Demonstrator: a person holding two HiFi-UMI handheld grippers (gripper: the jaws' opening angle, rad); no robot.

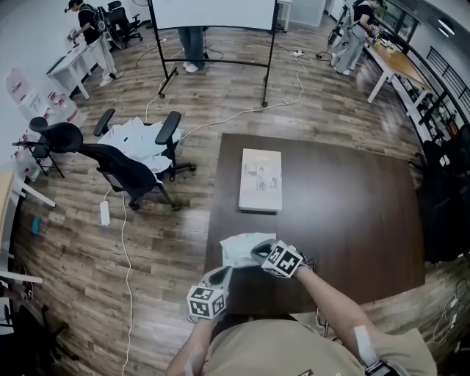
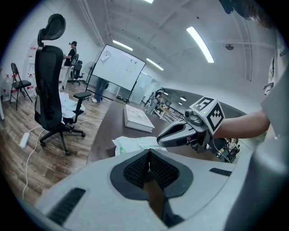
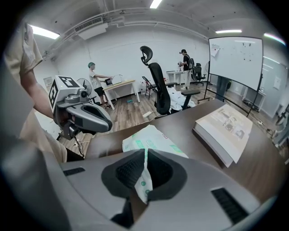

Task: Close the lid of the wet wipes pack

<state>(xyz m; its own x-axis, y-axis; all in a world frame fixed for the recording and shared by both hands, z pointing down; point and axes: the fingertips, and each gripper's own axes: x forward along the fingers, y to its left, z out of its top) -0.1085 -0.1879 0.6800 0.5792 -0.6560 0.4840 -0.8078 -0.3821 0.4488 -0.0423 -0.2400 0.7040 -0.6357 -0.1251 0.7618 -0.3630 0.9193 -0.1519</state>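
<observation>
A white and green wet wipes pack (image 1: pixel 240 247) lies near the front left corner of the dark table (image 1: pixel 345 213). My right gripper (image 1: pixel 258 252) reaches it from the right. In the right gripper view that gripper (image 3: pixel 145 154) is shut on the near edge of the pack (image 3: pixel 153 140), with foil running down between its jaws. My left gripper (image 1: pixel 222 275) hovers just in front of the pack. It (image 2: pixel 149 154) is shut on nothing, and the pack (image 2: pixel 135 143) lies beyond its tips. I cannot make out the lid.
A closed pale book (image 1: pixel 261 179) lies on the table behind the pack. A black office chair (image 1: pixel 121 163) stands on the wood floor to the left, with cables around it. A whiteboard on a stand (image 1: pixel 213 15) and people at desks are far back.
</observation>
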